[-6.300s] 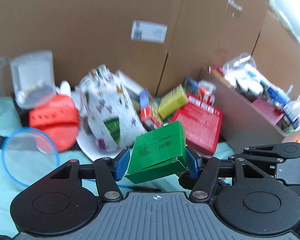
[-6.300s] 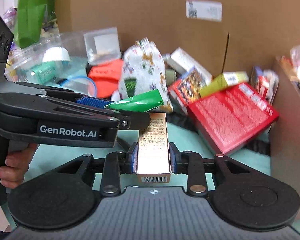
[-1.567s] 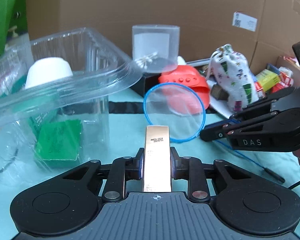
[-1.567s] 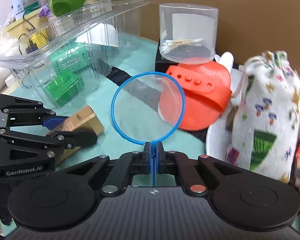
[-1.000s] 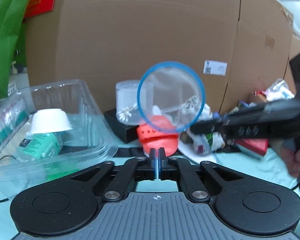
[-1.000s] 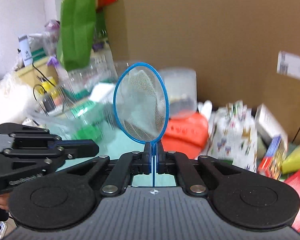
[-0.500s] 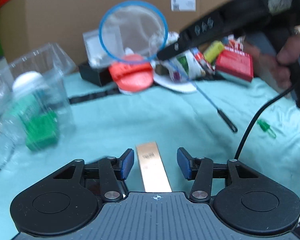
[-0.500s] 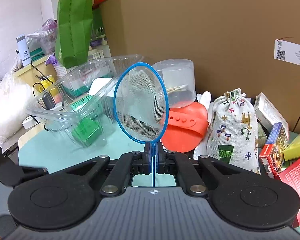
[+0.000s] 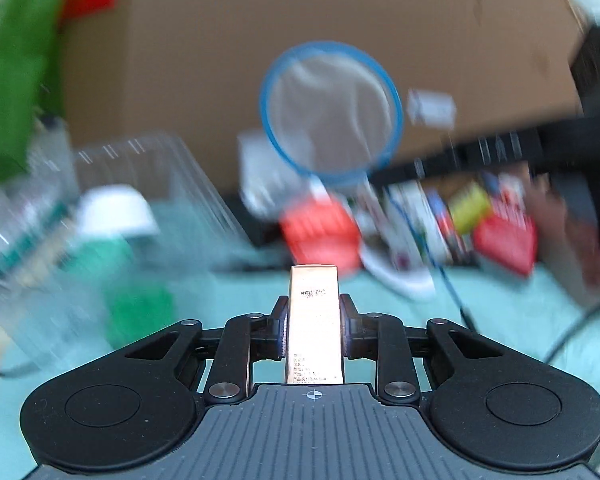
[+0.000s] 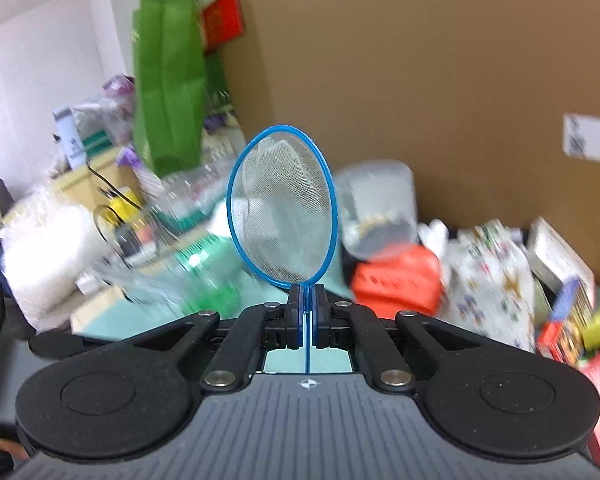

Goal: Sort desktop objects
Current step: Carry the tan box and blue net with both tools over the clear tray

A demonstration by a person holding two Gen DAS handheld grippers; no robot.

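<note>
My left gripper (image 9: 314, 330) is shut on a long gold box (image 9: 314, 320) and holds it above the teal cloth. My right gripper (image 10: 307, 316) is shut on the thin handle of a blue-rimmed mesh net (image 10: 283, 208), held upright in the air. The net also shows in the left wrist view (image 9: 331, 114), up and to the right of the gold box. A clear plastic clamshell tray (image 9: 112, 204) at the left holds a green box (image 9: 140, 312) and a white-capped green bottle (image 9: 114, 210). It also shows blurred in the right wrist view (image 10: 180, 248).
An orange silicone piece (image 10: 396, 280), a printed cloth bag (image 10: 488, 280), a clear cup (image 10: 376, 204) and several small boxes (image 10: 572, 312) lie along the cardboard wall (image 10: 440, 60). A green paper bag (image 10: 168, 92) and clutter stand at the far left.
My left gripper has closed on the gold box that lay between its open fingers and lifted it. The net in my right gripper has stayed up; both views are blurred by motion.
</note>
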